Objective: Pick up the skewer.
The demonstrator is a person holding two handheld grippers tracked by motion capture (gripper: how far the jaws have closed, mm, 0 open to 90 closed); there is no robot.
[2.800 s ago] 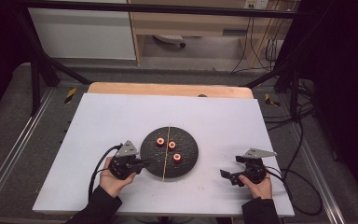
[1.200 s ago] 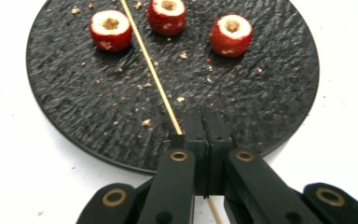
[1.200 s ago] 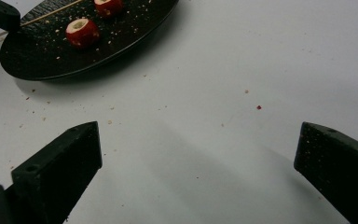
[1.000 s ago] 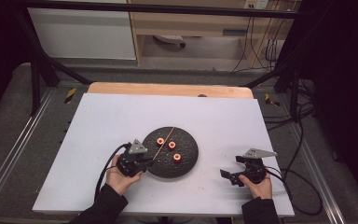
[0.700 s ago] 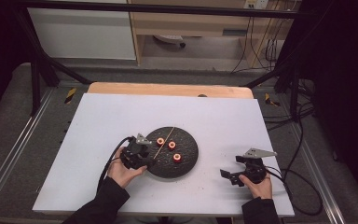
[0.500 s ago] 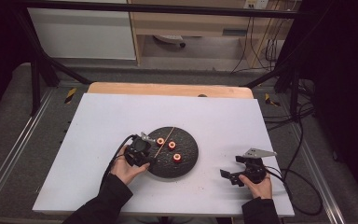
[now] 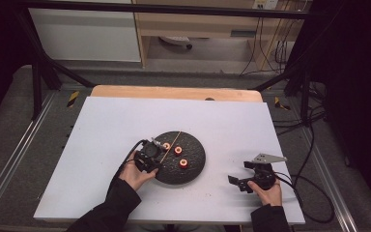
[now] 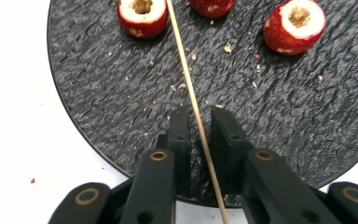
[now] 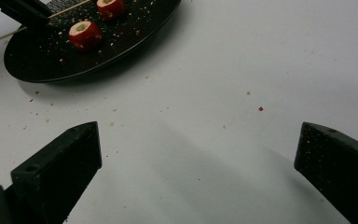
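Tongs on the left (image 8: 199,122) have just been closing around a thin wooden skewer (image 8: 189,93), having slid right onto the black plate (image 7: 193,166); right tongs (image 9: 198,154) gape unmoved over the white table (image 7: 101,125), dark frame rails around.

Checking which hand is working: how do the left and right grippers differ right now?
The left gripper has its fingers close together around the wooden skewer, just closing, with a slight gap; the right gripper stands wide open, holding nothing. The left sits over the black plate; the right sits over bare white table. Both have black fingers.
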